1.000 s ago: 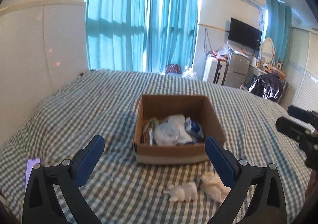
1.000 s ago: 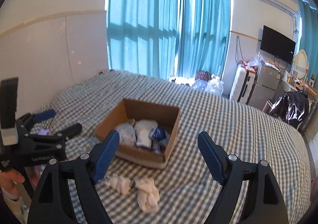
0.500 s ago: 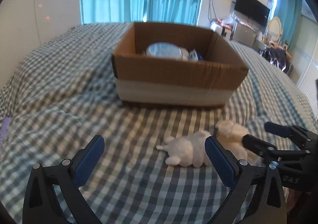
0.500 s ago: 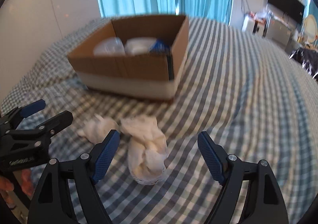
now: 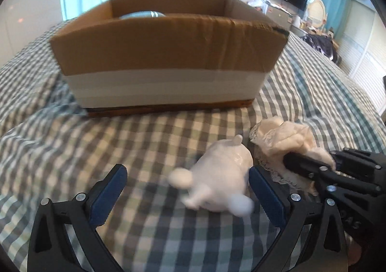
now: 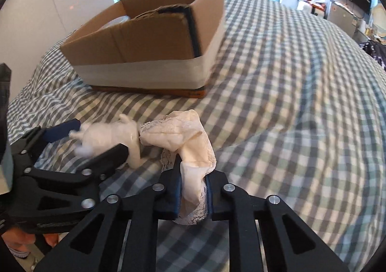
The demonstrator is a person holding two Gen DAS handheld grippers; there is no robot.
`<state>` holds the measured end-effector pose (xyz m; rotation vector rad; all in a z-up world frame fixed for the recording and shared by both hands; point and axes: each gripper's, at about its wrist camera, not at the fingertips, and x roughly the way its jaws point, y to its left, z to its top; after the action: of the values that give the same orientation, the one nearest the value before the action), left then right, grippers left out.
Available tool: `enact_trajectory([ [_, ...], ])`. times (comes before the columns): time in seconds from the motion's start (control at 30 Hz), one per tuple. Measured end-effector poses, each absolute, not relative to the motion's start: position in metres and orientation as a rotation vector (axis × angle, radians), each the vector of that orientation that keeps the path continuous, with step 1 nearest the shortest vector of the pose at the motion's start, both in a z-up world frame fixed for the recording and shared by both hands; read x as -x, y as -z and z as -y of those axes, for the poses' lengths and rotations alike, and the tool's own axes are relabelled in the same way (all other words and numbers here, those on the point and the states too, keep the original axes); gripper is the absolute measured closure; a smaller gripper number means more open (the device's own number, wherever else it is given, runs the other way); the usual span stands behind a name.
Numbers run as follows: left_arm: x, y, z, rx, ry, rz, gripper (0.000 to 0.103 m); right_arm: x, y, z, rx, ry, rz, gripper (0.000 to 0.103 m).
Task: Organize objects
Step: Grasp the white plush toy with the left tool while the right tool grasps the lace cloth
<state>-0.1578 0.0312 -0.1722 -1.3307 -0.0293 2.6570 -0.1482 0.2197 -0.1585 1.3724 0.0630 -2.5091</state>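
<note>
My right gripper (image 6: 193, 190) is pinched on the cream lace-trimmed cloth (image 6: 185, 137), which lies crumpled on the checked bedspread (image 6: 289, 103) and runs up toward 12 o'clock from the pads. My left gripper (image 5: 185, 190) is spread wide around the white plush toy (image 5: 217, 182); the toy sits against the right-hand pad at 3 o'clock, with a gap on the other side. Toy and cloth lie just beside each other. The cardboard box (image 5: 168, 55), banded with white tape, stands on the bed at 12 o'clock, near both items but apart from them
</note>
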Motion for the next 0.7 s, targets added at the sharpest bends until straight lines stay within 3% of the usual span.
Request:
enact_trajectory([
  [0.03, 0.158, 0.174, -0.034, 1.323, -2.643, 0.017, 0.009, 0.148, 0.155, -0.222, -1.372, 2.515, -0.058, 0.088],
  [0.07, 0.158, 0.175, -0.036, 1.316, -2.628, 0.016, 0.029, 0.149, 0.152, -0.223, -1.372, 2.518, -0.061, 0.088],
  [0.13, 0.156, 0.173, -0.042, 1.288, -2.583, -0.005, 0.053, 0.144, 0.149, -0.225, -1.364, 2.527, -0.075, 0.088],
  [0.27, 0.144, 0.165, -0.049, 1.256, -2.608, -0.084, 0.053, 0.132, 0.138, -0.228, -1.344, 2.546, -0.066, 0.088],
  [0.7, 0.102, 0.104, -0.011, 1.231, -2.727, -0.012, 0.053, 0.082, 0.087, -0.219, -1.228, 2.603, -0.082, 0.088],
])
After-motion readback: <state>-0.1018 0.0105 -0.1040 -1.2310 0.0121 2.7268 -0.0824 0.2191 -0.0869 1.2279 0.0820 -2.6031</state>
